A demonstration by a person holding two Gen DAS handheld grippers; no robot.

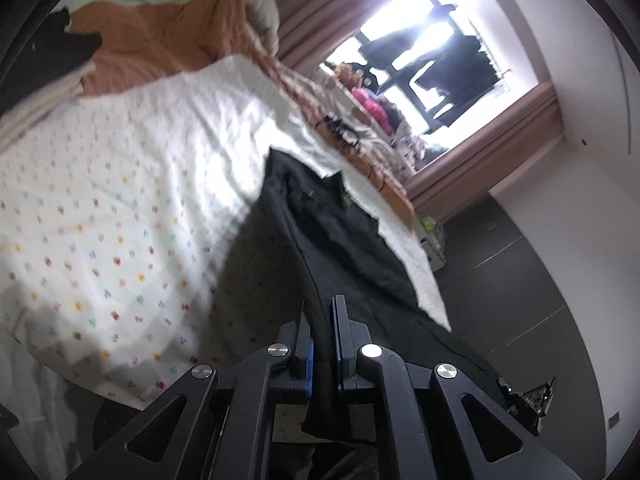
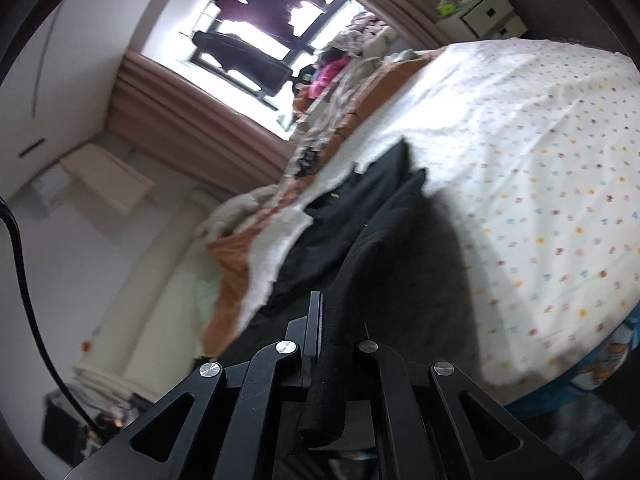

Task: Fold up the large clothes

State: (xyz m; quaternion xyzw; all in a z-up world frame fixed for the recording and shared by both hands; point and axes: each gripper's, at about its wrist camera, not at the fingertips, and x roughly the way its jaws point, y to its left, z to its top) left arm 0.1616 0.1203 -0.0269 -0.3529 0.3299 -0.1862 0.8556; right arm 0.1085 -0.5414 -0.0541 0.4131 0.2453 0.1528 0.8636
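The left tool [image 1: 322,344] and right tool [image 2: 338,344] each pinch an edge of the black garment [image 1: 320,216], which stretches off to the bed's [image 1: 120,200] edge, its far end blurry.

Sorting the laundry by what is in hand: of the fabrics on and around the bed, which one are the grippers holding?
The black garment: its edge is pinched in both the left gripper and the right gripper. The flowered white sheet and the orange blanket lie on the bed.
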